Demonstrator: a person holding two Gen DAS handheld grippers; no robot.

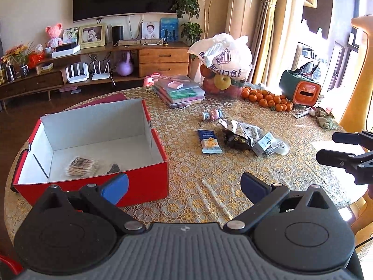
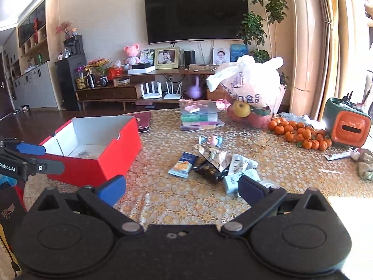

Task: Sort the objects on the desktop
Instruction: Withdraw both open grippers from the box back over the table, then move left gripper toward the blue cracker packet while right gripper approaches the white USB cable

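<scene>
A red cardboard box (image 1: pixel 149 184) (image 2: pixel 112 161) stands open on the table's left, holding a pack of cotton swabs (image 1: pixel 80 166) and a small dark item (image 1: pixel 113 168). Mid-table lies a blue snack packet (image 1: pixel 209 141) (image 2: pixel 183 165), a black packet (image 1: pixel 236 140) (image 2: pixel 208 171), a silver wrapper (image 2: pixel 213 155), a pale blue pack (image 1: pixel 263 143) (image 2: pixel 233 182) and a small figurine (image 1: pixel 211 114) (image 2: pixel 211 140). My left gripper (image 1: pixel 184 187) is open and empty in front of the box's near right corner. My right gripper (image 2: pixel 181 191) is open and empty just short of the packets.
A stack of plastic cases (image 1: pixel 178 91) (image 2: pixel 199 116), a white bag over fruit (image 1: pixel 223 56) (image 2: pixel 249 84), loose tangerines (image 1: pixel 268 99) (image 2: pixel 300 134) and a green-orange container (image 1: pixel 300 88) (image 2: pixel 348 122) line the table's far side. A crumpled cloth (image 1: pixel 325 119) lies at right.
</scene>
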